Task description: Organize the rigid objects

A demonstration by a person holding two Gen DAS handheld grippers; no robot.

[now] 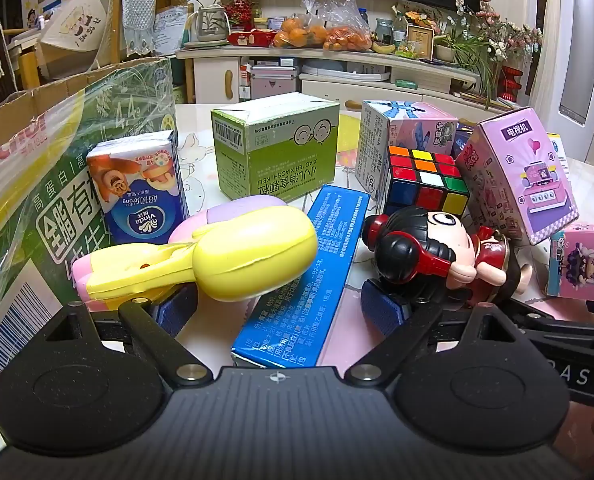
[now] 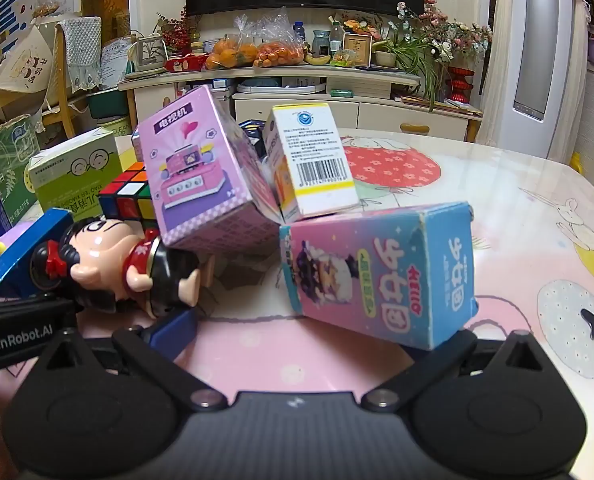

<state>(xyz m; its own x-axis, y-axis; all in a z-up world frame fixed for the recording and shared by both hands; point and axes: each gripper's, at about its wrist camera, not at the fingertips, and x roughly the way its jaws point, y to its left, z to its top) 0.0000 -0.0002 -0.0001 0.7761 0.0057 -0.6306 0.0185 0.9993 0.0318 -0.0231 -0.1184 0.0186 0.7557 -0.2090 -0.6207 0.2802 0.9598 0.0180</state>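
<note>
left gripper [image 1: 279,304]: I see my jaws spread wide, nothing pinched; blue pads low over the table, tilted down
right gripper [image 2: 297,328]: mine too, jaws wide apart, holding nothing; left pad visible, right pad hidden behind a box
blue flat box [image 1: 303,276]: lies between the left pads, long axis running away from me, far end toward the green box
yellow-pink toy [image 1: 201,256]: on its side over the left pad, long axis crosswise, round yellow end pointing right, touching the blue flat box
doll figurine [image 1: 441,254]: lying down, head left, feet right, above the left gripper's right pad
pink-blue carton [image 2: 381,276]: on its side just ahead of the right gripper, long axis crosswise, slightly tilted
pink TV box [image 2: 207,176]: leaning, tipped against the white-yellow box [image 2: 313,160]
Rubik's cube [image 1: 427,180]: behind the doll, touching the pink TV box
green box [image 1: 275,148]: upright, further back
tissue pack [image 1: 139,188]: standing against the big carton [image 1: 29,184] at left
</note>
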